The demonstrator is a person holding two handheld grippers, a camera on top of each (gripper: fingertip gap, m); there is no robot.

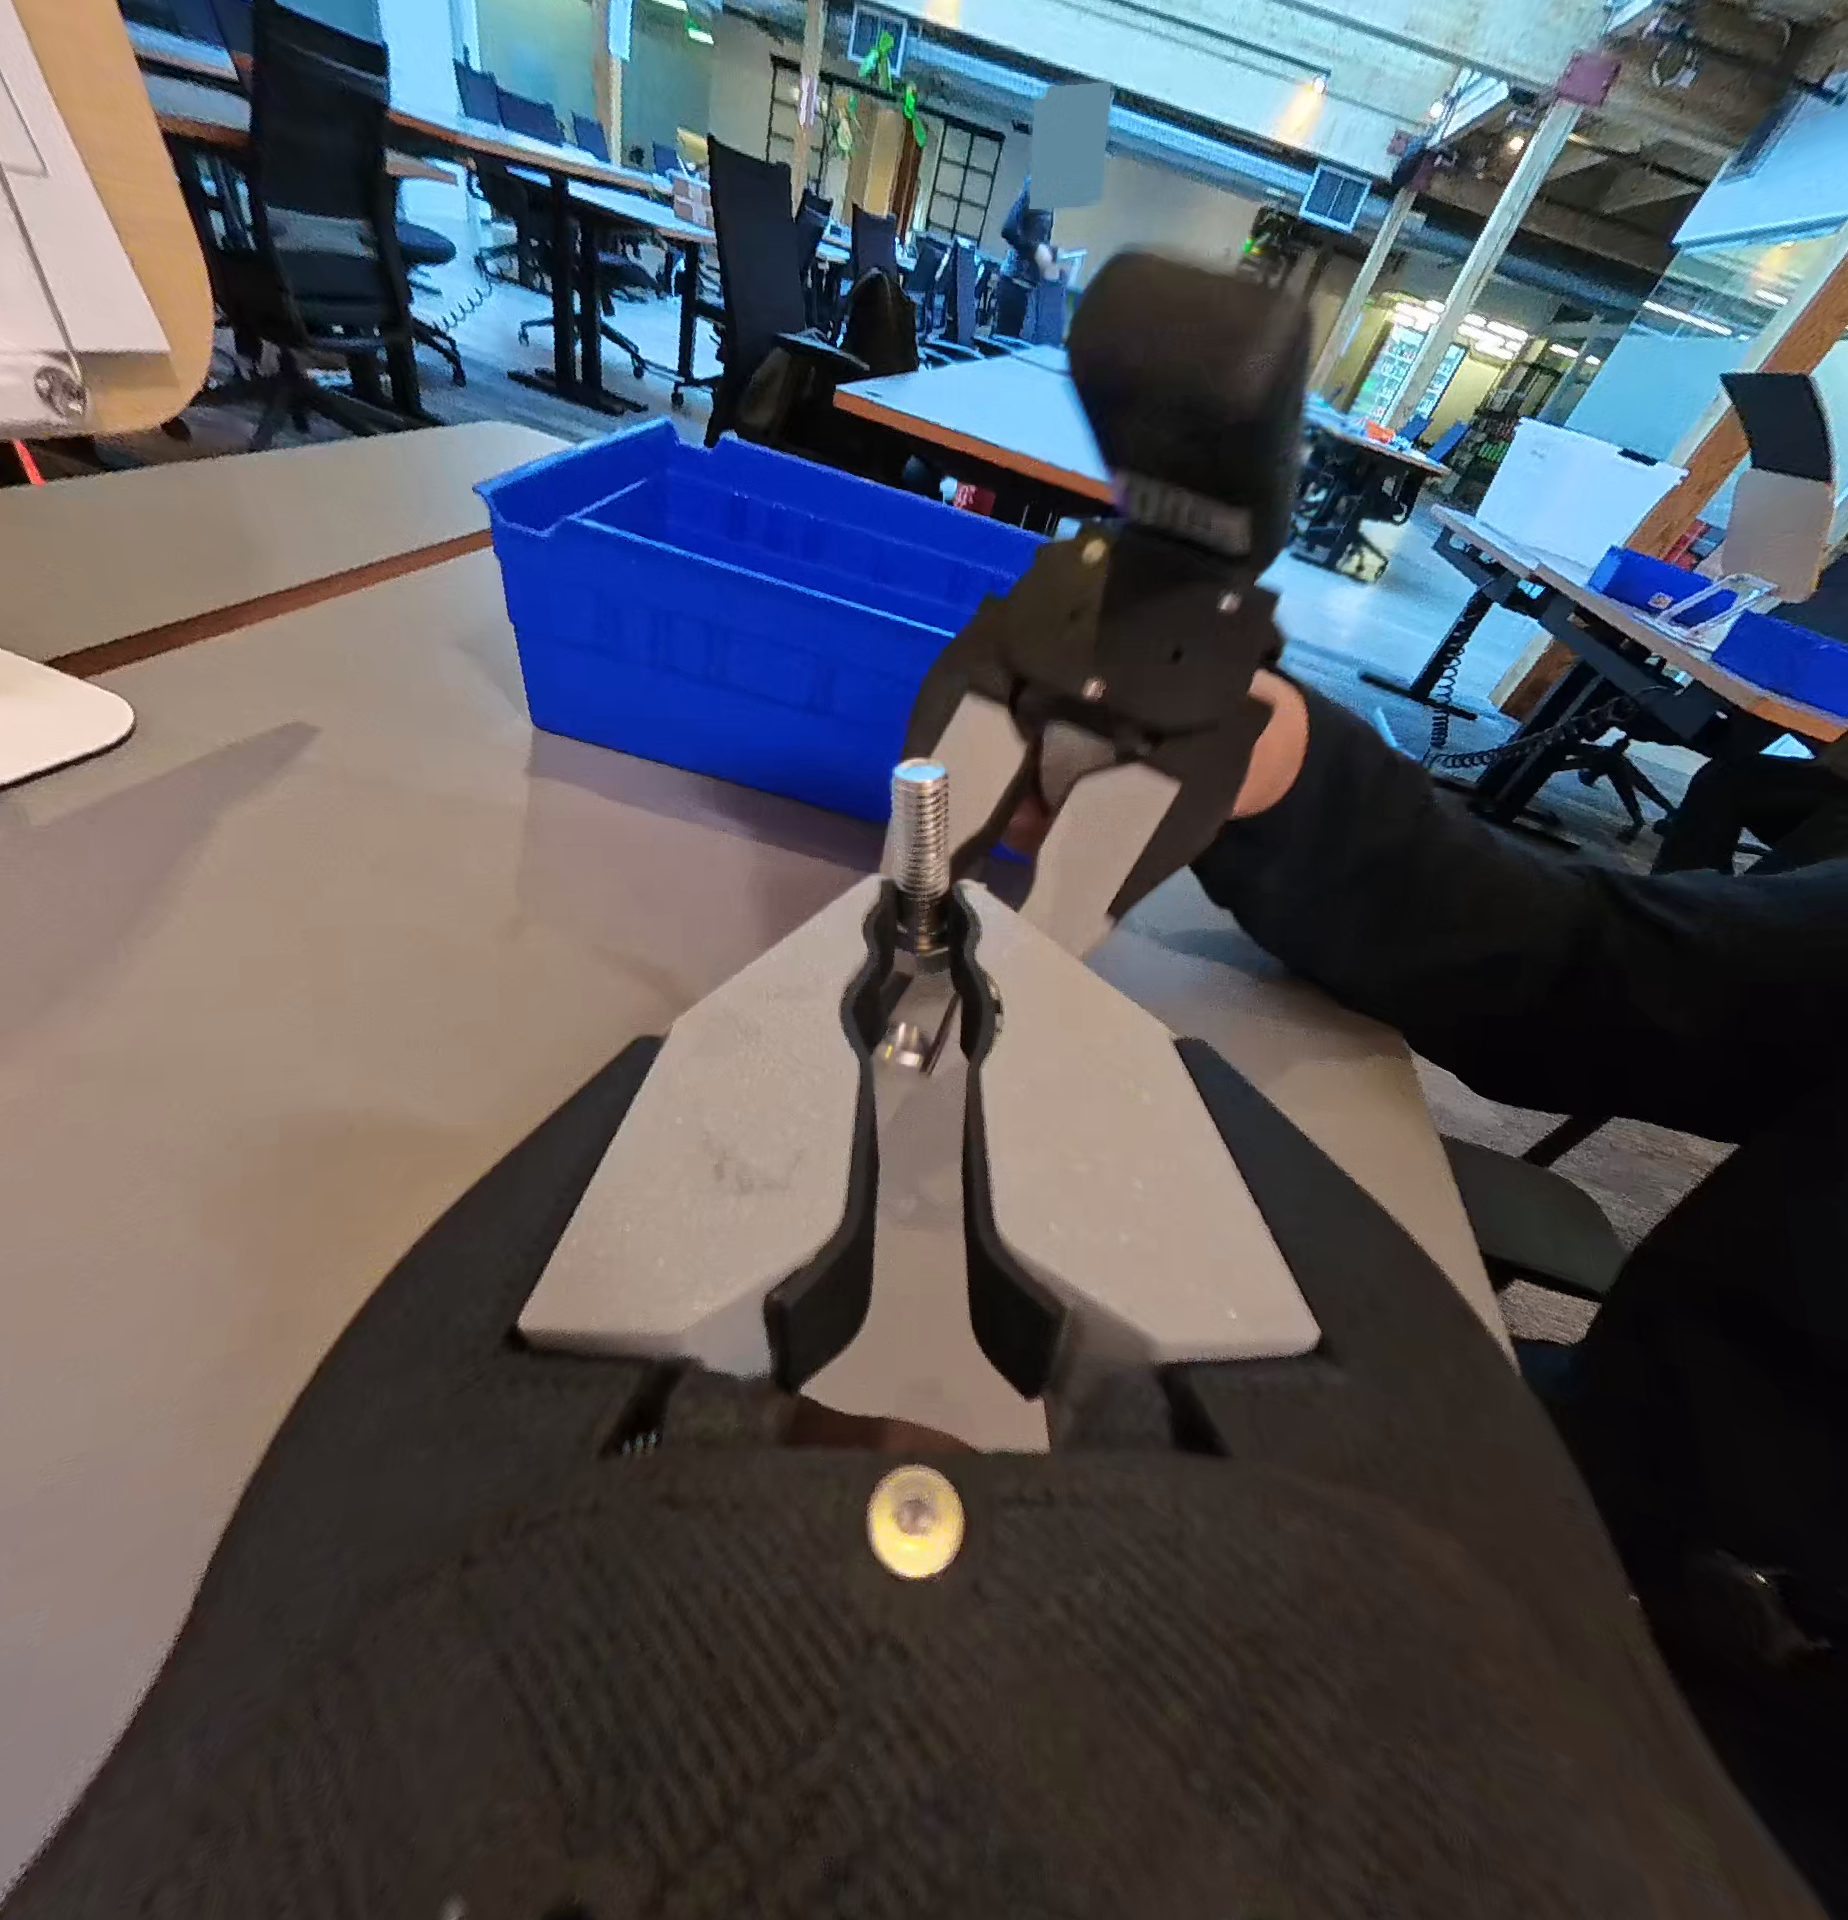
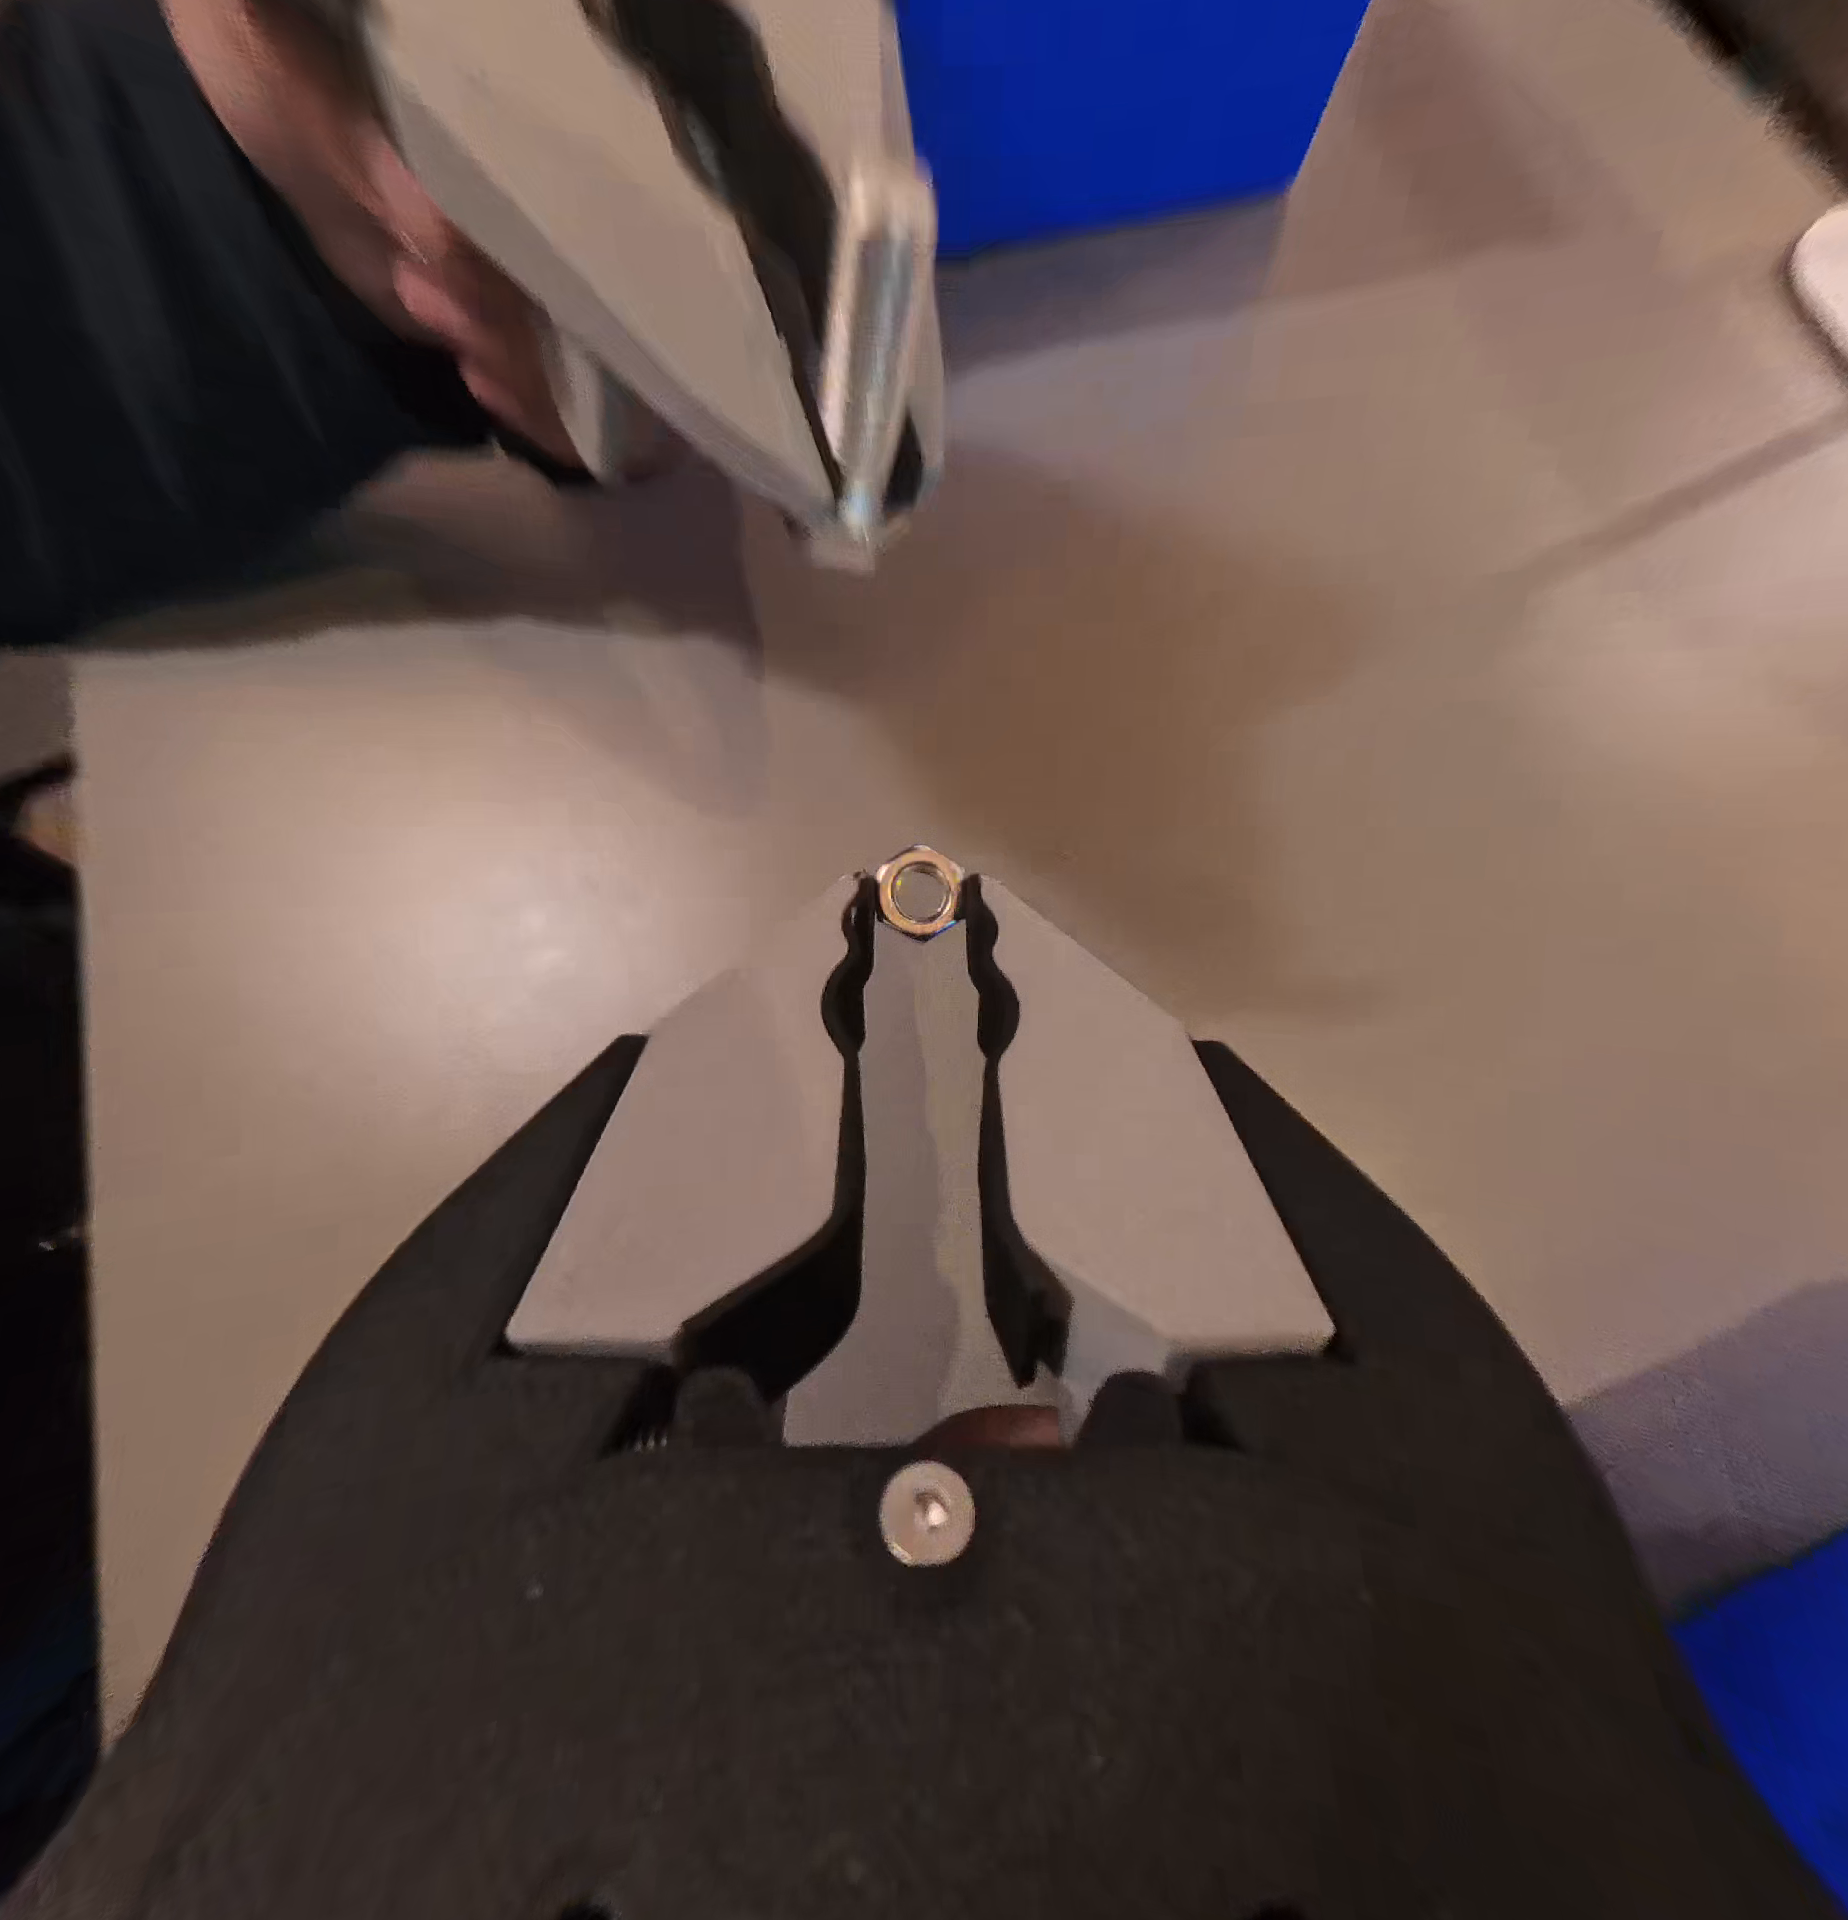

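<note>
Now: bolt (image 1: 920, 831) upright, pinched at left gripper (image 1: 922, 914) tips | nut (image 2: 918, 902) clamped at right gripper (image 2: 918, 904) tips, hole seen only in right view | blue bin (image 1: 754, 613) beyond left tips, only left view shows it whole | grey table (image 1: 276, 987) beneath

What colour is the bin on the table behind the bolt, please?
The bin is bright blue, and it shows best in the left wrist view.

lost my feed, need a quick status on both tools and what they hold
Left tool shut on a threaded bolt, standing upright. Right tool shut on a hex nut, apart from the bolt. Blue bin behind on the table, nothing between.
</note>
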